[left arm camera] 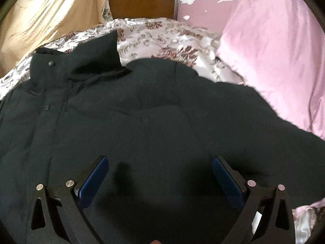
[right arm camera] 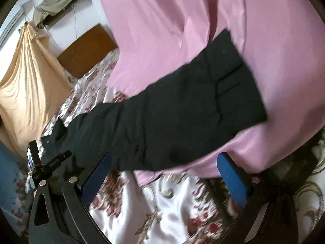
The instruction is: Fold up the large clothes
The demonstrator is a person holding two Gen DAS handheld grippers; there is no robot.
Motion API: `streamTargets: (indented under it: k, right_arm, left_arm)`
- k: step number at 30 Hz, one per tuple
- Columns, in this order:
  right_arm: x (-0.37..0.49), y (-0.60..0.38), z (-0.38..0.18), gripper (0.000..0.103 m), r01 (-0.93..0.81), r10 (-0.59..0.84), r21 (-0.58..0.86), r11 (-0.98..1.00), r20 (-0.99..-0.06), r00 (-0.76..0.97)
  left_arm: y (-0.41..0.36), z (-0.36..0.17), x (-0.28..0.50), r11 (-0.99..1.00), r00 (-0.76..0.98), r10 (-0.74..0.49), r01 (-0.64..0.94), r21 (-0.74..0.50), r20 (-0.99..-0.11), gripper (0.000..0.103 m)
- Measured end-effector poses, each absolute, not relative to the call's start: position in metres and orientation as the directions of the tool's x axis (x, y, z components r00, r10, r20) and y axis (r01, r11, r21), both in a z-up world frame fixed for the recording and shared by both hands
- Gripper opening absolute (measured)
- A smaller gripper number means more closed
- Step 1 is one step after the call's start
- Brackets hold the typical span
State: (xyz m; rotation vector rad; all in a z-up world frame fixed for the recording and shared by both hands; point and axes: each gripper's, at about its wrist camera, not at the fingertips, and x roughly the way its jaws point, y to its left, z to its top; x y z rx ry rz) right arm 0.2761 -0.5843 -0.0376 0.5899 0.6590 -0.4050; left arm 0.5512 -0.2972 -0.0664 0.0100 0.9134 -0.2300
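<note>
A large black padded jacket point(left arm camera: 132, 118) lies spread face up on the bed, its stand-up collar point(left arm camera: 81, 61) toward the headboard. My left gripper point(left arm camera: 160, 160) hovers open just above the jacket's chest, nothing between its blue pads. In the right wrist view one jacket sleeve point(right arm camera: 182, 111) stretches out to the right across a pink quilt point(right arm camera: 182, 20), its cuff point(right arm camera: 239, 77) at the far end. My right gripper point(right arm camera: 164, 158) is open over the lower edge of that sleeve, holding nothing.
A floral bedsheet point(left arm camera: 162, 38) covers the bed; the pink quilt point(left arm camera: 274, 50) is piled at the right. A brown wooden headboard point(left arm camera: 142, 2) and a yellow curtain point(left arm camera: 40, 20) stand behind. The other gripper's body point(right arm camera: 46, 162) shows at the left of the right wrist view.
</note>
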Motion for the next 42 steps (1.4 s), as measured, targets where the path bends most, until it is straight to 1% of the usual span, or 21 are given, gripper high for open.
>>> streamTargets:
  k: [3,8,11,12,15,17,18,19,21,22,25,28,31,33,36,39,42]
  right_arm:
    - [0.28,-0.587,-0.044,0.101,0.564,-0.206,0.374,0.736,-0.67,0.713]
    - [0.294,-0.6,-0.039,0.093,0.606,-0.284,0.353,0.712,-0.645,0.709]
    - [0.299,-0.612,-0.038,0.083,0.657,-0.337,0.344,0.671,-0.648,0.683]
    - [0.3,-0.614,-0.038,0.078,0.679,-0.362,0.333,0.654,-0.649,0.669]
    - [0.296,-0.624,-0.037,0.072,0.705,-0.395,0.328,0.629,-0.646,0.653]
    - [0.298,-0.626,-0.037,0.061,0.723,-0.42,0.314,0.615,-0.646,0.638]
    - [0.302,-0.629,-0.038,0.049,0.735,-0.433,0.304,0.606,-0.649,0.626]
    - [0.303,-0.631,-0.039,0.039,0.736,-0.433,0.307,0.603,-0.649,0.625]
    - [0.301,-0.636,-0.041,0.027,0.717,-0.409,0.345,0.606,-0.638,0.653]
    - [0.299,-0.636,-0.04,0.018,0.702,-0.401,0.361,0.615,-0.623,0.671]
    - [0.301,-0.626,-0.034,0.015,0.651,-0.389,0.369,0.663,-0.574,0.721]
    - [0.302,-0.607,-0.018,0.013,0.578,-0.389,0.328,0.747,-0.491,0.78]
    - [0.31,-0.588,-0.002,0.013,0.523,-0.368,0.282,0.804,-0.455,0.811]
    - [0.319,-0.572,0.014,0.013,0.476,-0.334,0.25,0.843,-0.451,0.828]
    - [0.336,-0.541,0.046,0.012,0.381,-0.269,0.196,0.903,-0.433,0.86]
    - [0.347,-0.504,0.076,0.012,0.276,-0.191,0.159,0.948,-0.409,0.892]
    - [0.362,-0.458,0.101,0.012,0.15,-0.082,0.144,0.978,-0.391,0.916]
  left_arm:
    - [-0.297,-0.082,0.551,0.975,0.569,-0.198,0.2,-0.1,-0.798,0.103]
    - [-0.303,-0.084,0.545,0.978,0.597,-0.157,0.202,-0.041,-0.787,0.103]
    - [-0.303,-0.085,0.545,0.98,0.601,-0.145,0.199,-0.029,-0.786,0.103]
    - [-0.304,-0.086,0.544,0.98,0.604,-0.139,0.199,-0.02,-0.785,0.103]
    - [-0.306,-0.087,0.545,0.98,0.609,-0.127,0.199,-0.004,-0.783,0.103]
    - [-0.306,-0.088,0.545,0.98,0.611,-0.122,0.199,0.002,-0.782,0.103]
    - [-0.306,-0.088,0.544,0.98,0.612,-0.122,0.2,0.003,-0.782,0.103]
    - [-0.305,-0.089,0.545,0.98,0.611,-0.124,0.199,0.0,-0.782,0.103]
    - [-0.306,-0.09,0.544,0.98,0.609,-0.126,0.199,-0.003,-0.783,0.103]
    - [-0.306,-0.09,0.545,0.98,0.608,-0.131,0.199,-0.009,-0.783,0.103]
    - [-0.305,-0.091,0.545,0.98,0.605,-0.14,0.199,-0.021,-0.784,0.103]
    - [-0.304,-0.092,0.547,0.979,0.601,-0.147,0.2,-0.03,-0.785,0.103]
    - [-0.304,-0.093,0.552,0.979,0.587,-0.148,0.201,-0.033,-0.796,0.103]
    - [-0.304,-0.092,0.556,0.976,0.567,-0.155,0.216,-0.035,-0.809,0.103]
    - [-0.294,-0.084,0.556,0.963,0.53,-0.212,0.257,-0.083,-0.821,0.103]
    - [-0.263,-0.064,0.549,0.954,0.529,-0.262,0.266,-0.135,-0.807,0.103]
    - [-0.23,-0.049,0.545,0.956,0.521,-0.267,0.253,-0.152,-0.811,0.103]
